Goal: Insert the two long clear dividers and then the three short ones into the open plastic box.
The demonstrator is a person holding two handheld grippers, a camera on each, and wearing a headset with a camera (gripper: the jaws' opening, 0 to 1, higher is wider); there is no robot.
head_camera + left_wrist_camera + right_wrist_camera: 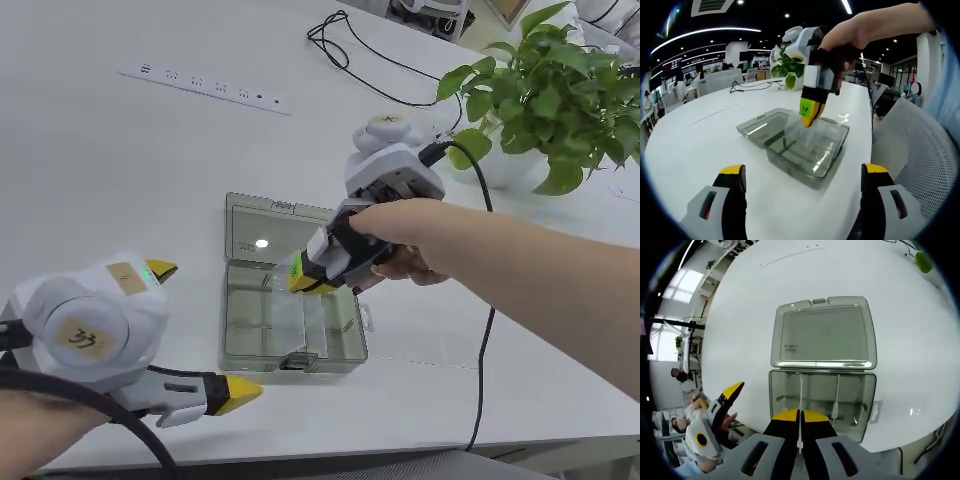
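The open clear plastic box [345,352] lies on the white table, its lid [262,232] folded flat behind it. My right gripper [305,282] hangs over the tray, shut on a thin clear divider [800,390] that reaches down into the box [867,390]. Beside it, another clear divider [836,395] stands in the tray. From the left gripper view, the right gripper [809,116] holds the clear sheet [812,132] just above the box [827,172]. My left gripper [200,330] waits open at the tray's near left, its jaws wide apart with nothing between them [803,175].
A white power strip [205,85] lies at the back left, with black cables [370,70] trailing toward a potted plant [545,95] at the back right. The right gripper's cable [488,330] runs over the table's near edge. A mesh chair [920,165] stands beside the table.
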